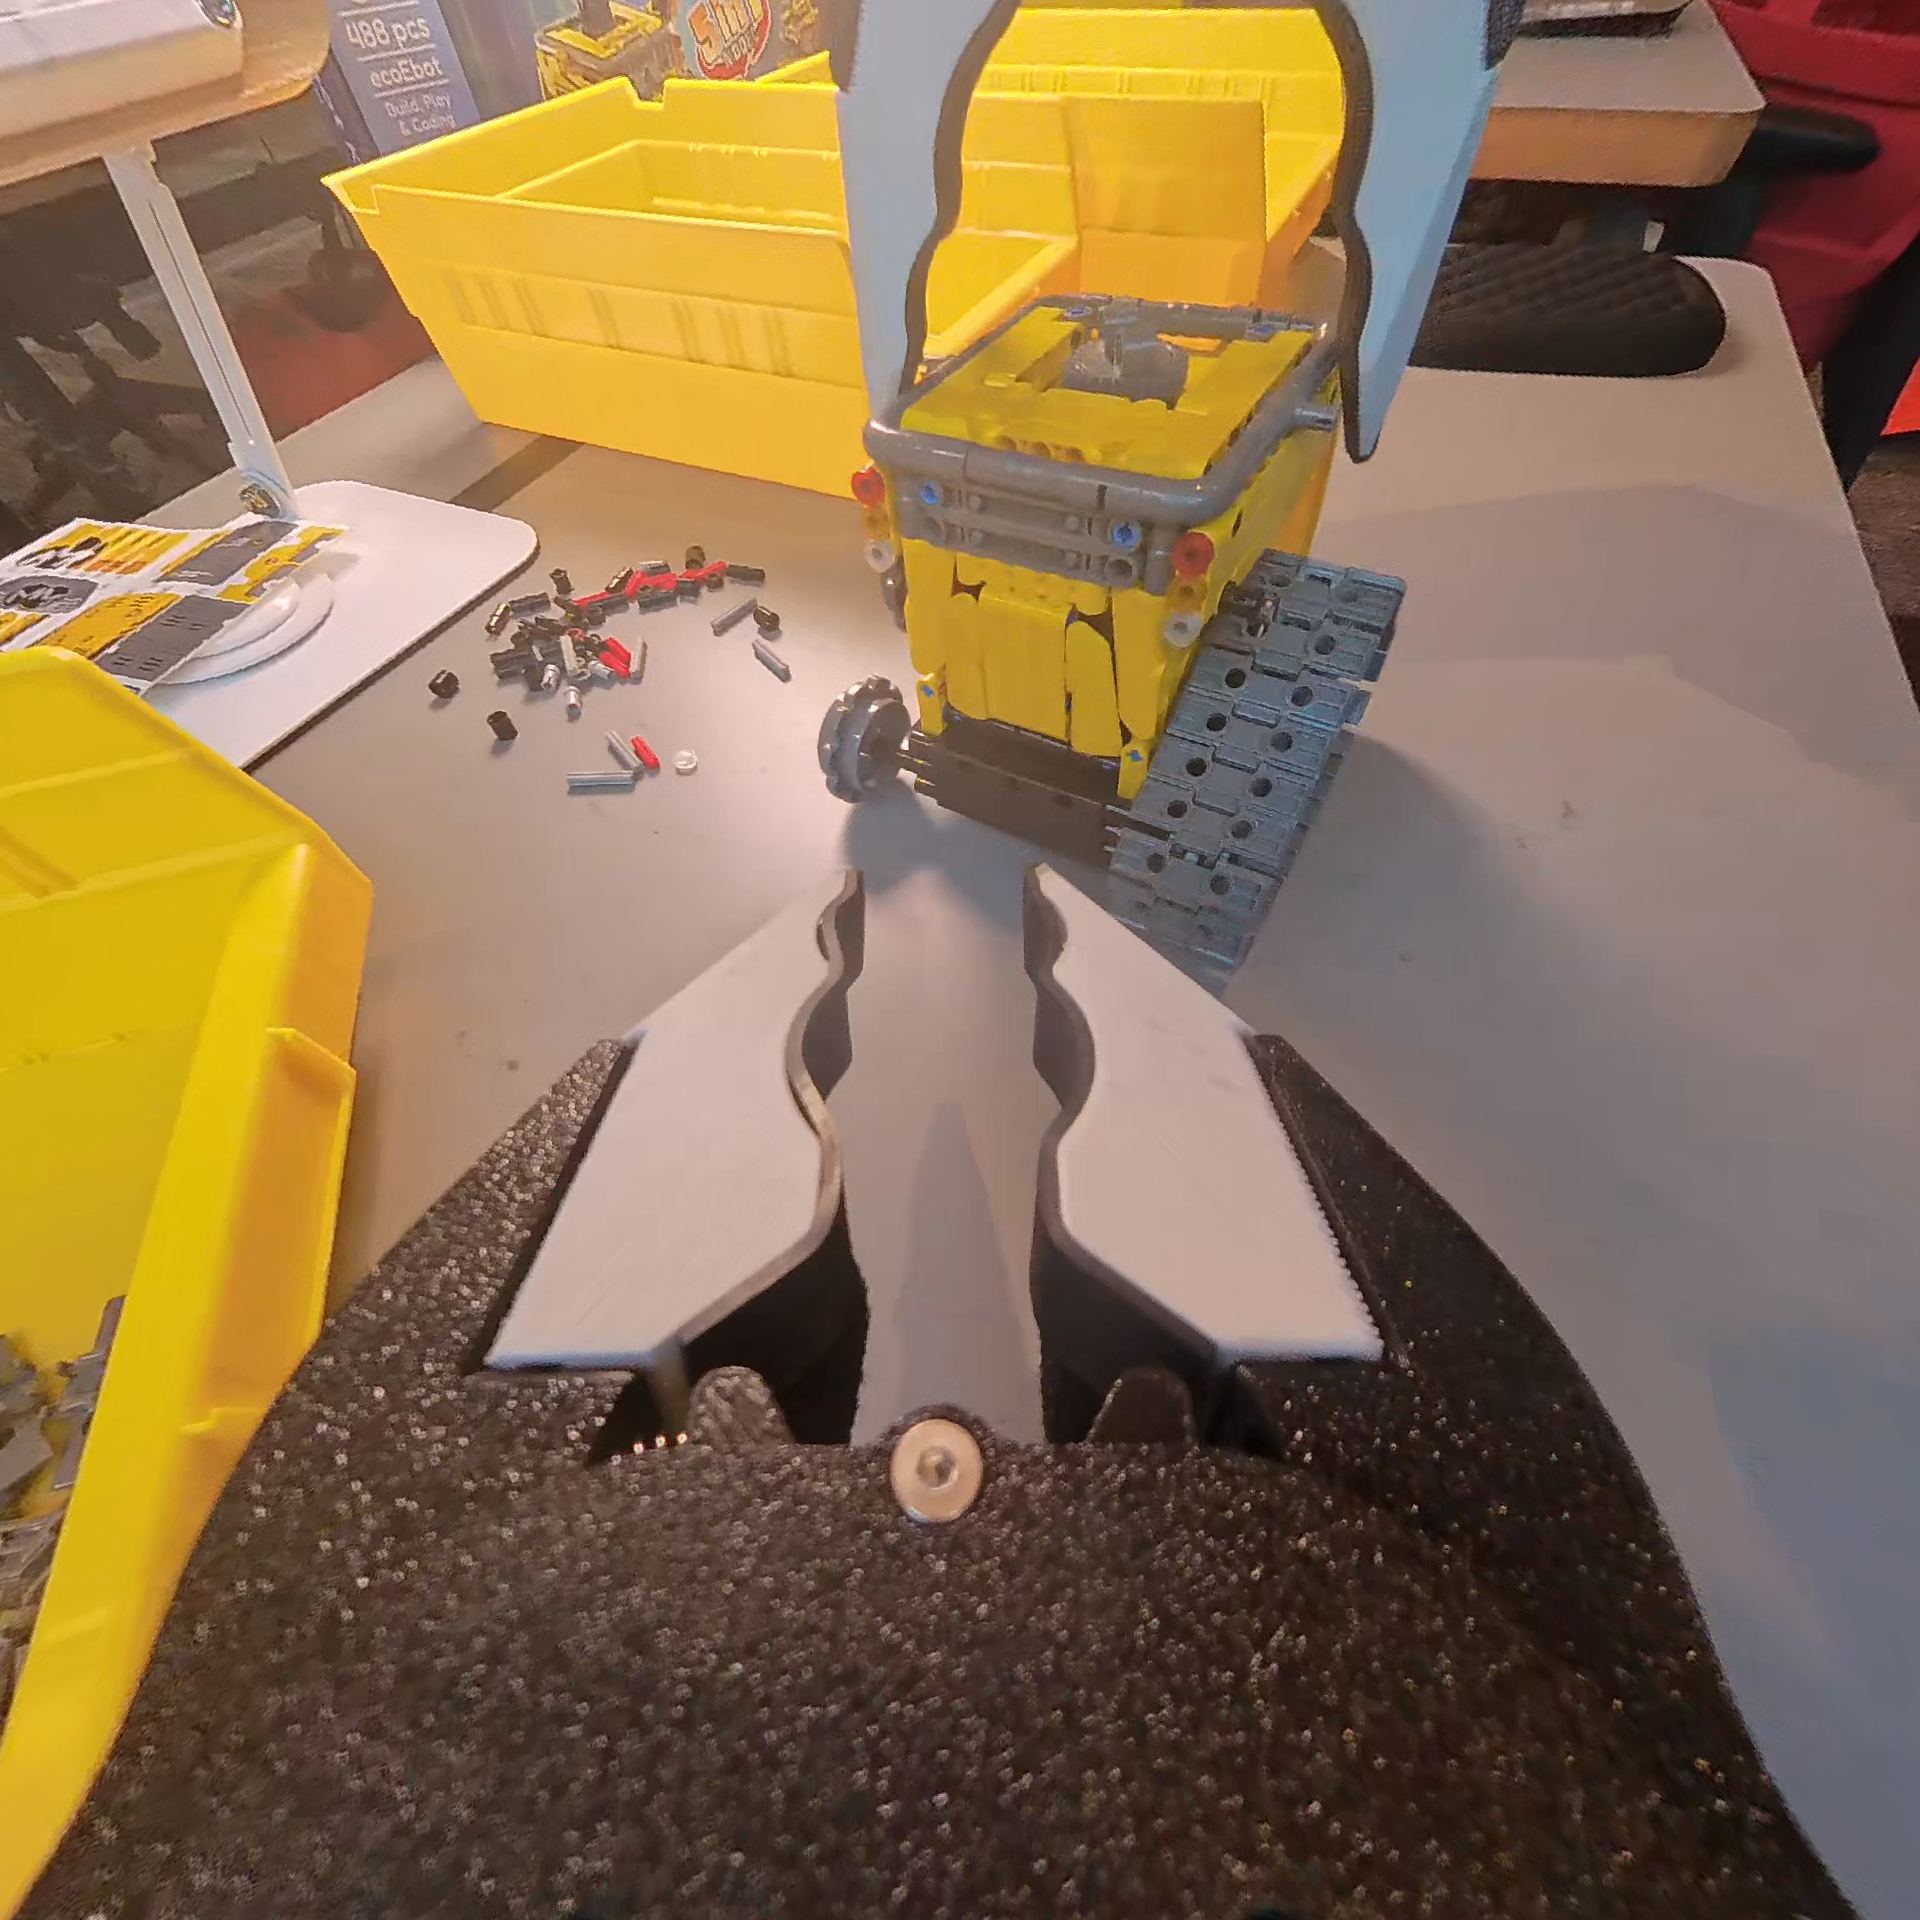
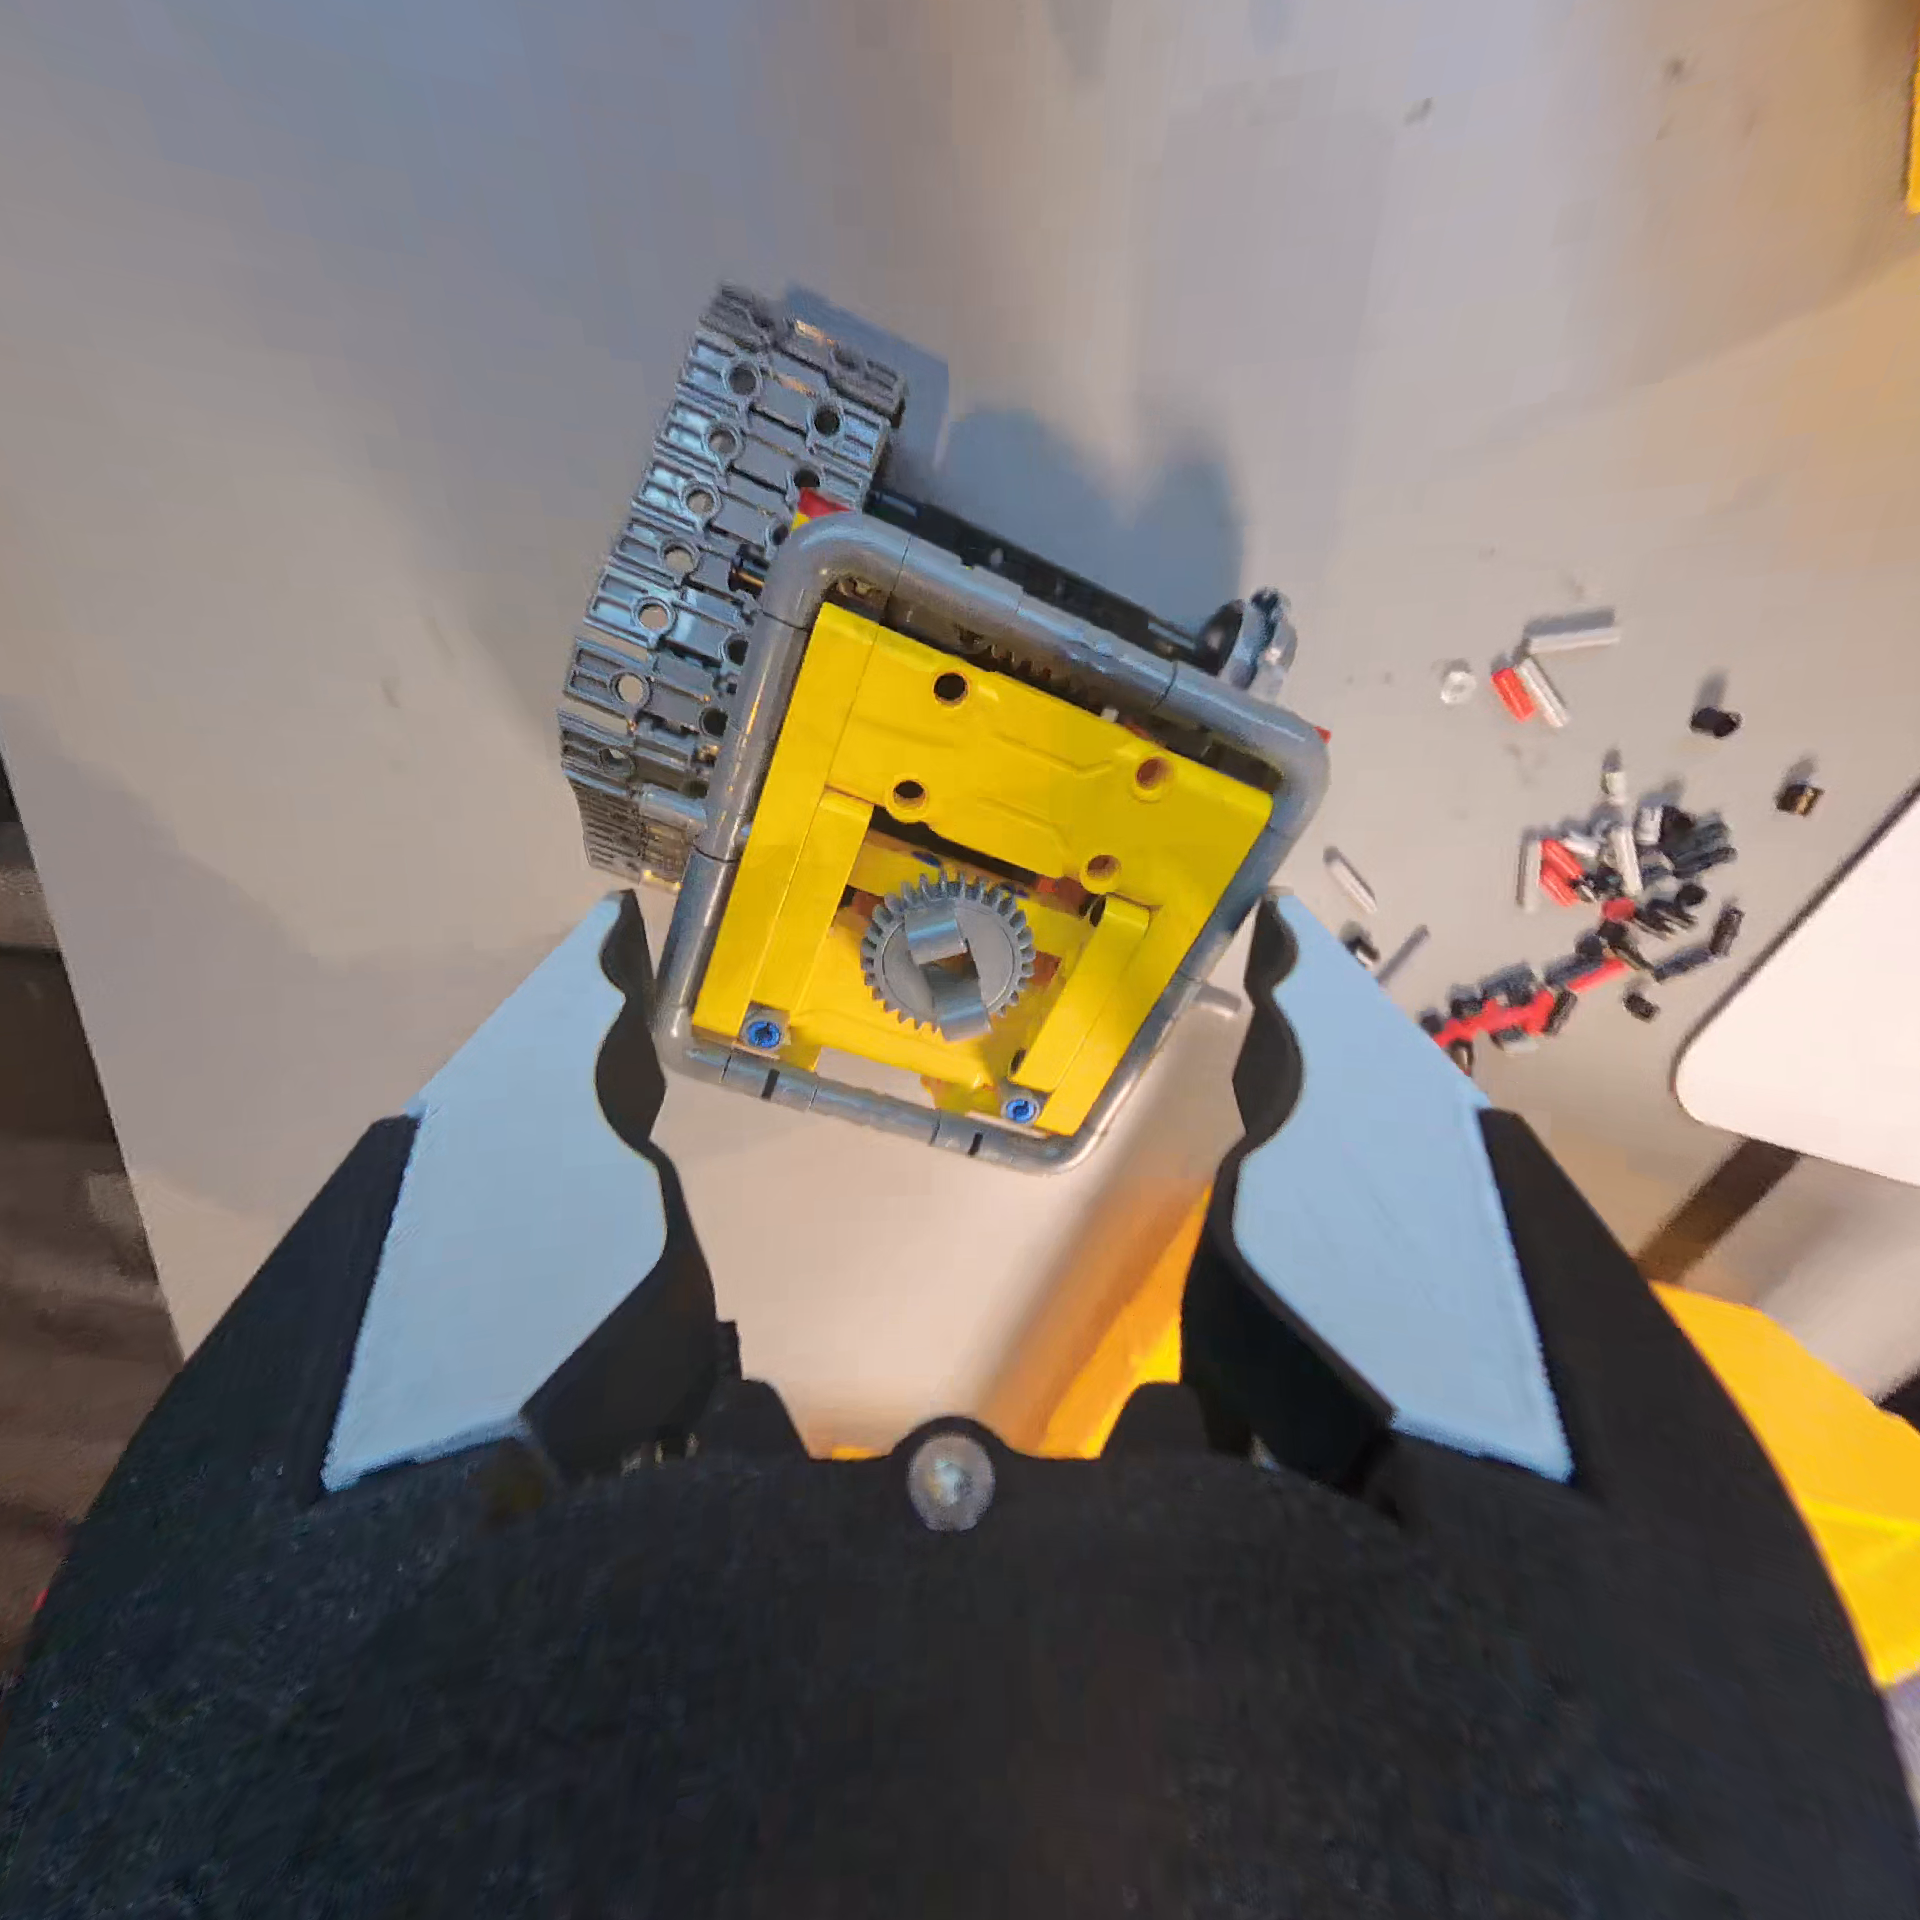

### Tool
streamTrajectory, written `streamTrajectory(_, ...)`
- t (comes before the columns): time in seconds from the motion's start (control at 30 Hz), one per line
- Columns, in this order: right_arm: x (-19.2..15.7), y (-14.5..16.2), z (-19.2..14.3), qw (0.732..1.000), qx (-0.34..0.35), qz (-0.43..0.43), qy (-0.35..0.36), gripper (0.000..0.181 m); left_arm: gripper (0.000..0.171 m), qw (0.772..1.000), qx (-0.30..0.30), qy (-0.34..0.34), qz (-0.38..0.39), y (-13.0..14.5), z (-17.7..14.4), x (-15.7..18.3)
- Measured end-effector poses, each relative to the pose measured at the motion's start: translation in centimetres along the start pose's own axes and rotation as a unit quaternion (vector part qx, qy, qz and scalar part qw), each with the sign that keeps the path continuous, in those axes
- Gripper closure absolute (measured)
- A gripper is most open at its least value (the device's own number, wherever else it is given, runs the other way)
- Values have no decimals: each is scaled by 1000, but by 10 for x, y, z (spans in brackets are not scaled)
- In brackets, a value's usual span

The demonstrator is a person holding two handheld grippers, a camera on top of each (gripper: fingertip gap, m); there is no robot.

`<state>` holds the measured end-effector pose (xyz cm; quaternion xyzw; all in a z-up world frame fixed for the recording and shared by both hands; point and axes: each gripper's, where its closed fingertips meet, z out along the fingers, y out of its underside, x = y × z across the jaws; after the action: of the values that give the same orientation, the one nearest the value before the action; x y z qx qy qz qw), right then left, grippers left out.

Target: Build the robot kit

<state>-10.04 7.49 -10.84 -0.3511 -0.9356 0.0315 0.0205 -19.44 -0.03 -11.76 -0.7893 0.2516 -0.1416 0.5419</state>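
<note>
Tongs left: parted, nothing held, low over table | tongs right: spread wide, poised around yellow tracked model, contact unclear.

We see warm, yellowish indoor light, fairly bright on the matte grey tabletop. The yellow brick-built tracked model casts a soft shadow toward the camera, so light perhaps comes from above and behind it. Wide-angle bending curves the edges in both views. The right wrist view is slightly blurred, its scattered small black and red plastic pins smeared.
</note>
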Motion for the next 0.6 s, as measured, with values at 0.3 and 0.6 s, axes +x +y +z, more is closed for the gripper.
streamTrajectory(0.3,0,0,11,997,20,58,-35,60,143,1000,-15,4,4,5,4,2)
streamTrajectory(0.6,20,-53,23,998,10,-5,-54,60,145,999,30,4,-32,-7,-7,-6)
